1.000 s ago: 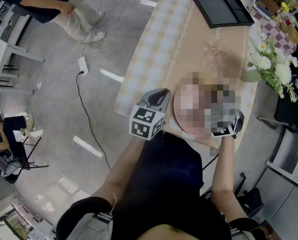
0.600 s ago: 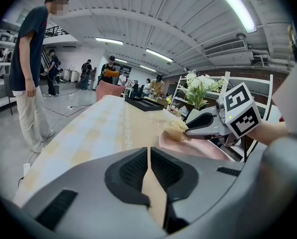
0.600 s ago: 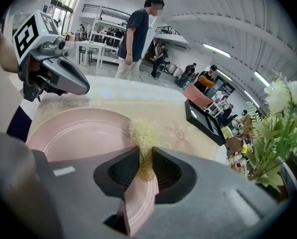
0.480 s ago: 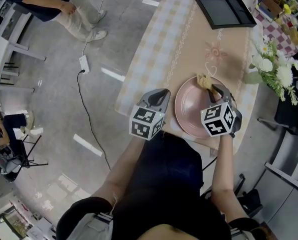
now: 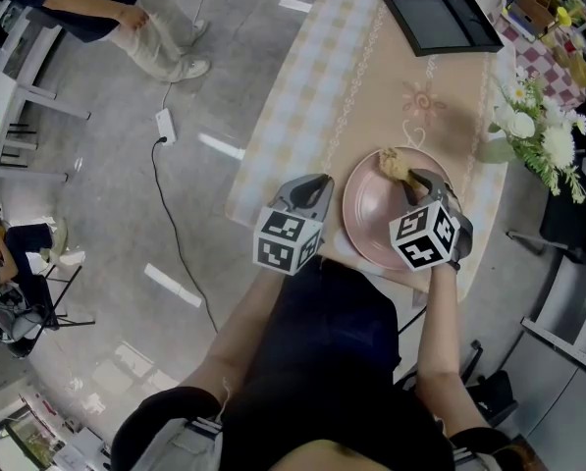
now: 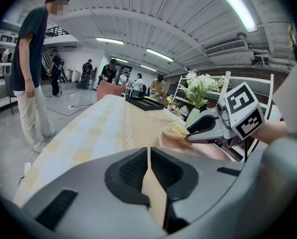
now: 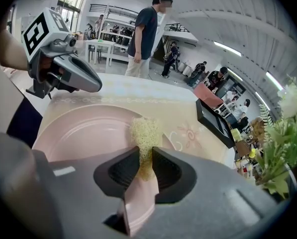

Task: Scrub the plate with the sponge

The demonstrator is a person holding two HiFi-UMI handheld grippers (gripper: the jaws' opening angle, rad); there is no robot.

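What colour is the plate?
The plate is plain pale pink; the right gripper view shows it best.

Large open indoor hall, lab or workshop type. Bare concrete floor [image 5: 106,224], ribbed ceiling [image 6: 138,26] with strip lights [image 6: 236,4], AC unit [image 6: 224,47]. People [image 6: 109,71] at far tables [image 7: 103,46].

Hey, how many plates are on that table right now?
1. The pink plate sits at the table's near edge, under the right gripper, which holds the sponge at its far rim. The table's far end runs out of view, so others may be hidden.
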